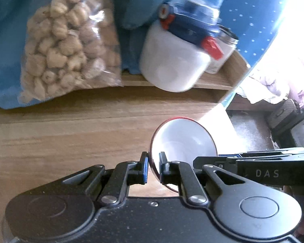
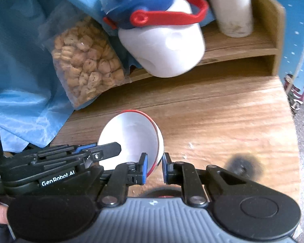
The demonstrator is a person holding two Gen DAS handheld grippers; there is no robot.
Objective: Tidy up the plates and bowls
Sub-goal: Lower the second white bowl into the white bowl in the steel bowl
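Observation:
A white bowl with a red rim (image 1: 184, 139) (image 2: 131, 139) hangs tilted above the wooden table (image 1: 71, 137), held from both sides. My left gripper (image 1: 154, 168) is shut on the bowl's left rim, one pad inside and one outside. My right gripper (image 2: 155, 168) is shut on the opposite rim, with the bowl's wall between its blue pads. In the right wrist view the left gripper (image 2: 109, 149) reaches in from the left, one finger lying over the bowl's inside. The right gripper's black body (image 1: 253, 168) shows at the right of the left wrist view, its fingertips hidden behind the bowl.
A clear bag of beige biscuits (image 1: 66, 46) leans on blue cloth (image 2: 16, 60) at the back left. A white bottle with a blue lid and red strap (image 2: 162, 40) and a white jar (image 2: 233, 10) stand on a low wooden shelf (image 2: 243, 46). The table's edge (image 2: 291, 121) runs at the right.

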